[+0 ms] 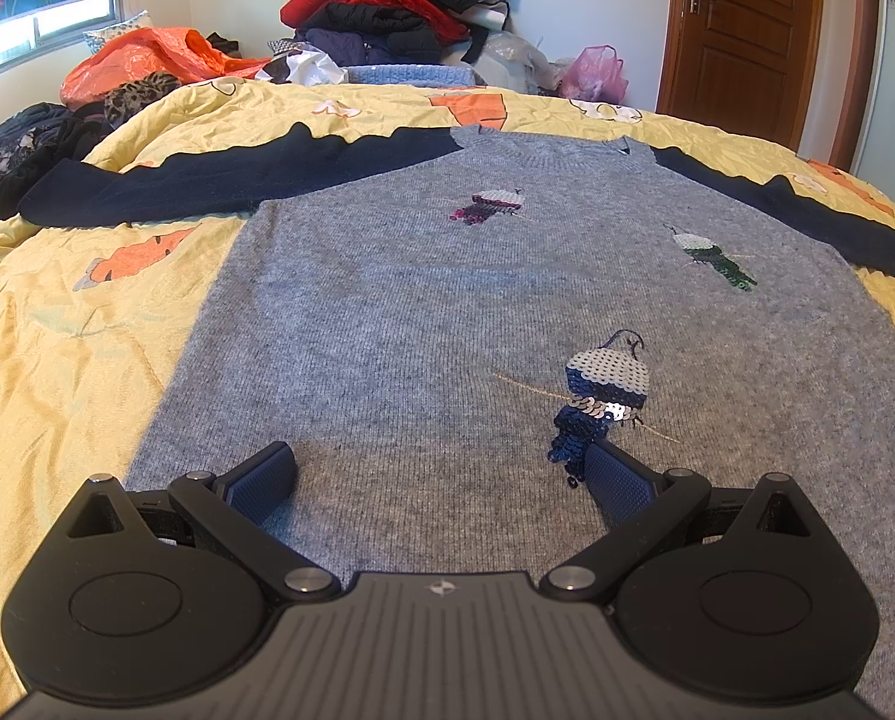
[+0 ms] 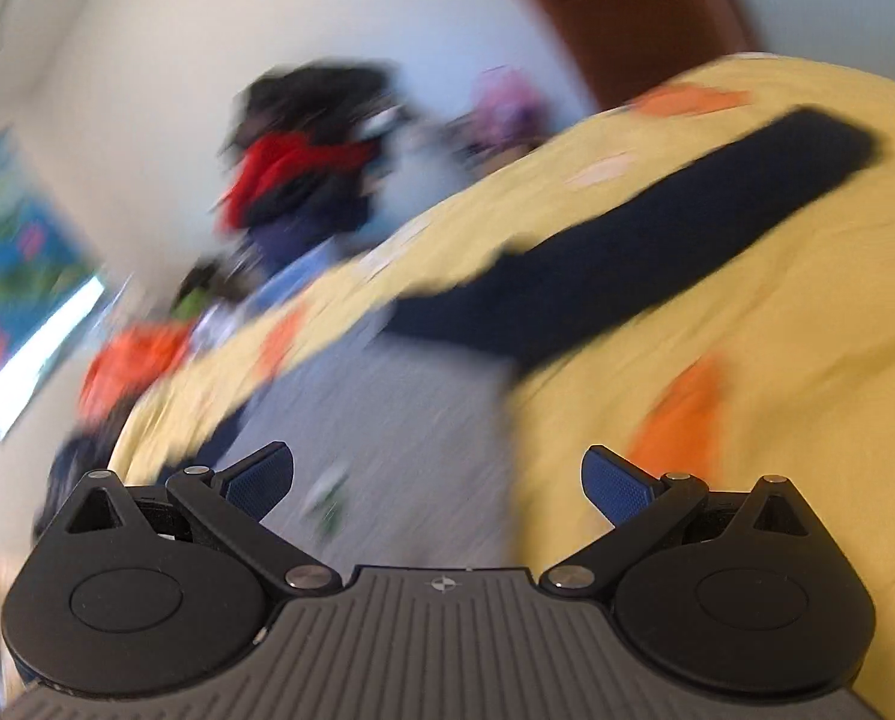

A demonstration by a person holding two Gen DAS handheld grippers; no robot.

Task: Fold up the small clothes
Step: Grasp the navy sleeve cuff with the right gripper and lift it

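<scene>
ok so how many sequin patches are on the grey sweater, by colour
Seen from the left wrist camera, on the grey sweater:
Purple sequin patch: 1
Green sequin patch: 1
Blue sequin patch: 1
Total: 3

1 sweater (image 1: 423,324), 3 sequin figures (image 1: 603,396)

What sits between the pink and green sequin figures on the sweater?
Left wrist view: bare grey knit of the sweater between the pink figure and the green figure.
</scene>
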